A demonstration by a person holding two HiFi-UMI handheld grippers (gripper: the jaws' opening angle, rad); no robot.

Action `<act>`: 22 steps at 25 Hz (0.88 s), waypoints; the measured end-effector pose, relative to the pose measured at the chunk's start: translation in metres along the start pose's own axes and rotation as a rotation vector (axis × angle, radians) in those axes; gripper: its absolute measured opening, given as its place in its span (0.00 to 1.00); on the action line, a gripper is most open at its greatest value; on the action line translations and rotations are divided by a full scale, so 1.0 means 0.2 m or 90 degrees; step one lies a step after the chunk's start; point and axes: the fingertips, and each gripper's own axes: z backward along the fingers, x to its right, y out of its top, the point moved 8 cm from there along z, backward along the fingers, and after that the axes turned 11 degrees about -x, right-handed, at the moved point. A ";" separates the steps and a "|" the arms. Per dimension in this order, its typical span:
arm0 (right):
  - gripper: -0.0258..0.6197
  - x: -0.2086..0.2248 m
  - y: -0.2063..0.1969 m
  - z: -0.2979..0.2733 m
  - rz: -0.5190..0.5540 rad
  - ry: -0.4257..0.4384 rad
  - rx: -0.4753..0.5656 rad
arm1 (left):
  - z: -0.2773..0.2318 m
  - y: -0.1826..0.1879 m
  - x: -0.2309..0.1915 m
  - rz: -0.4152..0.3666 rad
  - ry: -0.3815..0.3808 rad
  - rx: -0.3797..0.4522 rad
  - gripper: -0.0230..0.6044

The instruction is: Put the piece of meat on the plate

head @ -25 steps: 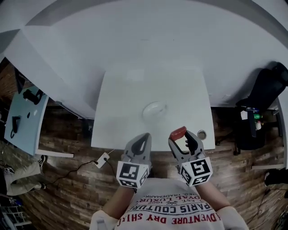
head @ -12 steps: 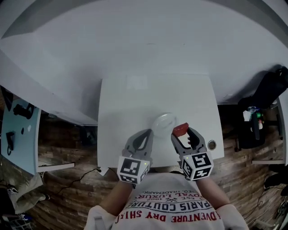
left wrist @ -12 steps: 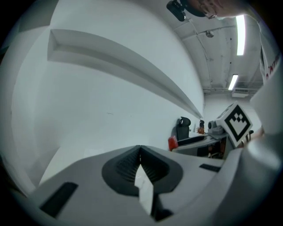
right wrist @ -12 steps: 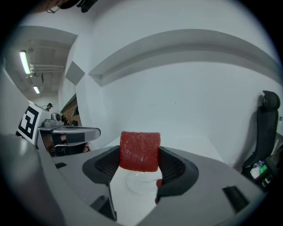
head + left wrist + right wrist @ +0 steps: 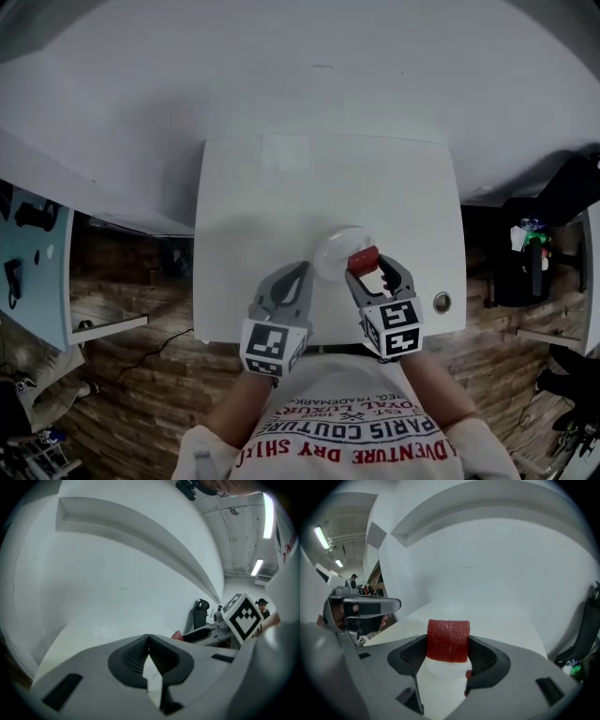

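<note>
A red piece of meat (image 5: 448,640) (image 5: 363,259) is clamped between the jaws of my right gripper (image 5: 448,654) (image 5: 367,266). It hangs just above the small white plate (image 5: 339,249) (image 5: 440,667), over the plate's right edge. The plate sits on the white table (image 5: 272,206) near its front edge. My left gripper (image 5: 296,277) (image 5: 148,649) is shut with nothing in it, just left of the plate near the table's front edge. In the left gripper view the meat (image 5: 176,634) shows as a red corner beside the right gripper.
A small round metal fitting (image 5: 442,302) sits in the table's front right corner. A white wall rises behind the table. Black bags (image 5: 525,253) stand on the wooden floor to the right, and a light blue table (image 5: 28,272) stands to the left.
My right gripper has carried the meat from beyond the table's front edge forward and left, over the plate's right side. The left gripper has moved forward to the table's edge.
</note>
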 end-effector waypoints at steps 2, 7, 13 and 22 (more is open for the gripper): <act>0.47 0.00 -0.02 -0.08 0.026 0.004 -0.026 | -0.04 -0.04 -0.01 0.001 0.006 -0.011 0.05; 0.47 0.02 -0.08 -0.28 0.053 0.026 -0.104 | -0.11 -0.13 -0.03 0.026 0.020 -0.043 0.05; 0.47 0.04 -0.15 -0.48 0.065 0.058 -0.184 | -0.16 -0.28 -0.08 0.058 0.041 -0.084 0.05; 0.47 0.06 -0.17 -0.63 0.076 0.077 -0.251 | -0.17 -0.34 -0.08 0.114 0.067 -0.082 0.05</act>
